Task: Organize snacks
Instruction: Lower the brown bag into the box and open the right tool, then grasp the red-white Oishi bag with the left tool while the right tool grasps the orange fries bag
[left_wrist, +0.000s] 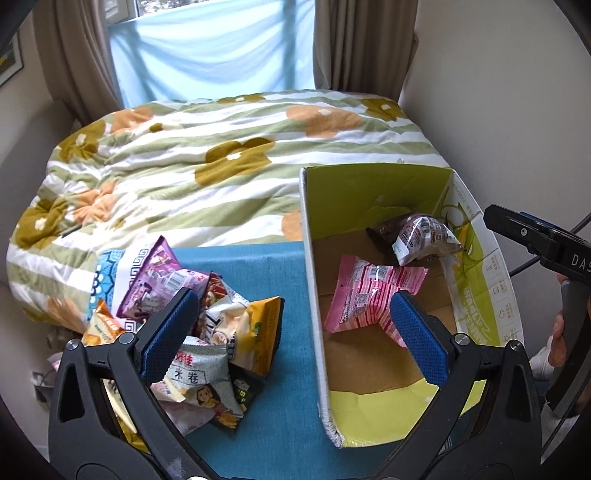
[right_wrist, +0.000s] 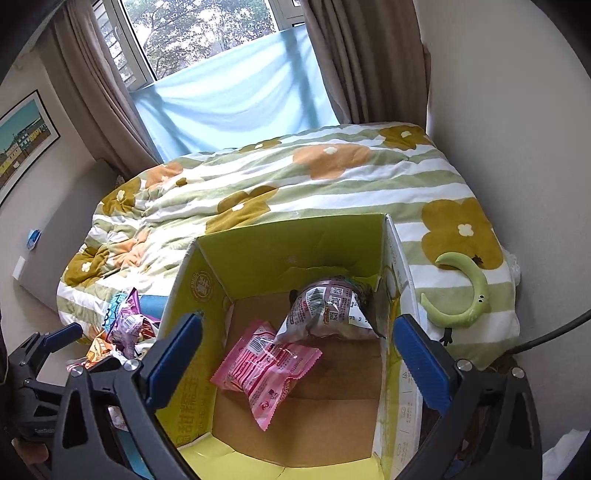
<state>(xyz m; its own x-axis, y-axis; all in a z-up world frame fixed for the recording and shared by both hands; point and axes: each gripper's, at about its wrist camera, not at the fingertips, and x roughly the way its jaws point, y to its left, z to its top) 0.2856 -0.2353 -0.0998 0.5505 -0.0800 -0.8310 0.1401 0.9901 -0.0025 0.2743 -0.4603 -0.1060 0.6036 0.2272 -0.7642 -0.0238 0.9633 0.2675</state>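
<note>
A green-and-white cardboard box (left_wrist: 312, 280) stands open on a blue cloth (left_wrist: 288, 387); it also shows in the right wrist view (right_wrist: 207, 291). Inside lie a pink snack packet (left_wrist: 369, 295) (right_wrist: 266, 365) and a dark brown and silver packet (left_wrist: 417, 236) (right_wrist: 328, 310). A pile of snack packets (left_wrist: 207, 332) lies left of the box. My left gripper (left_wrist: 291, 332) is open and empty, above the box's left wall between pile and box. My right gripper (right_wrist: 295, 354) is open and empty above the box interior; it shows at the right edge of the left wrist view (left_wrist: 539, 240).
A flowered green-striped quilt (left_wrist: 221, 162) covers the bed behind. A green crescent-shaped toy (right_wrist: 469, 291) lies on the quilt right of the box. Wall stands close on the right, curtains and window at the back.
</note>
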